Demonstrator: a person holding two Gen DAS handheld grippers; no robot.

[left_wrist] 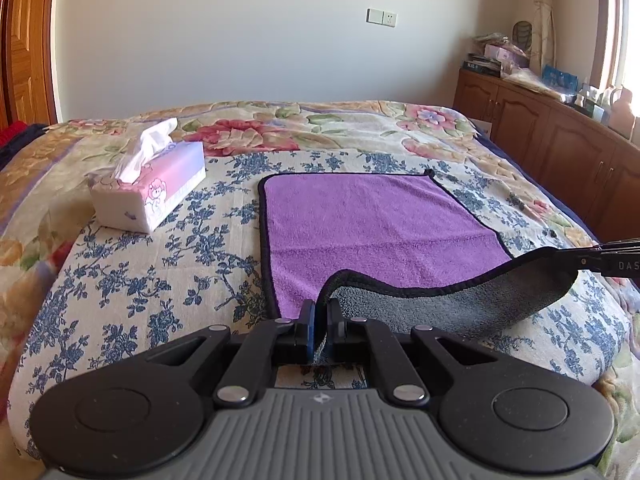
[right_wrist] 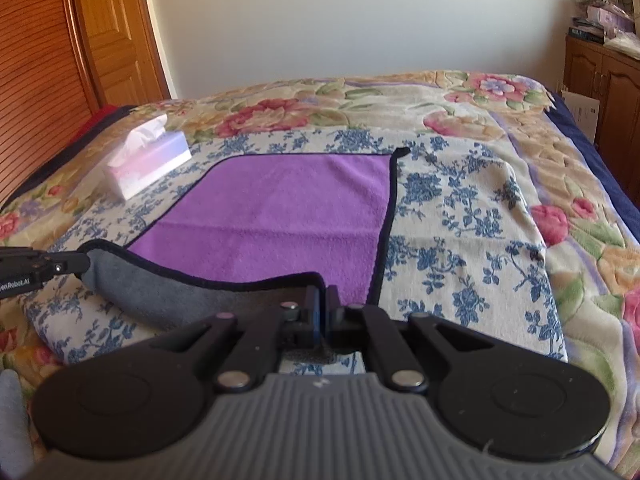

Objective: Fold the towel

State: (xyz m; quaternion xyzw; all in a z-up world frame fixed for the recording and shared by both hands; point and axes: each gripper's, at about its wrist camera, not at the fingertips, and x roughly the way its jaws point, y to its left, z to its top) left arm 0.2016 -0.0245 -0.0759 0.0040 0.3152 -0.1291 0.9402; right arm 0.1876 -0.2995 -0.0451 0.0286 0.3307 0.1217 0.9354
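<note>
A purple towel (left_wrist: 372,220) with black edging and a grey underside lies spread on the bed; it also shows in the right wrist view (right_wrist: 280,216). My left gripper (left_wrist: 321,312) is shut on the towel's near left corner and holds it lifted. My right gripper (right_wrist: 323,300) is shut on the near right corner, also lifted. The near edge sags between them with the grey underside (left_wrist: 460,300) turned up. The right gripper shows at the right edge of the left wrist view (left_wrist: 600,258), and the left gripper at the left edge of the right wrist view (right_wrist: 60,266).
A pink and white tissue box (left_wrist: 150,188) stands on the bed to the left of the towel. The bed has a floral cover (left_wrist: 120,280). A wooden cabinet (left_wrist: 560,148) with clutter runs along the right wall. A wooden door (right_wrist: 60,40) is at the left.
</note>
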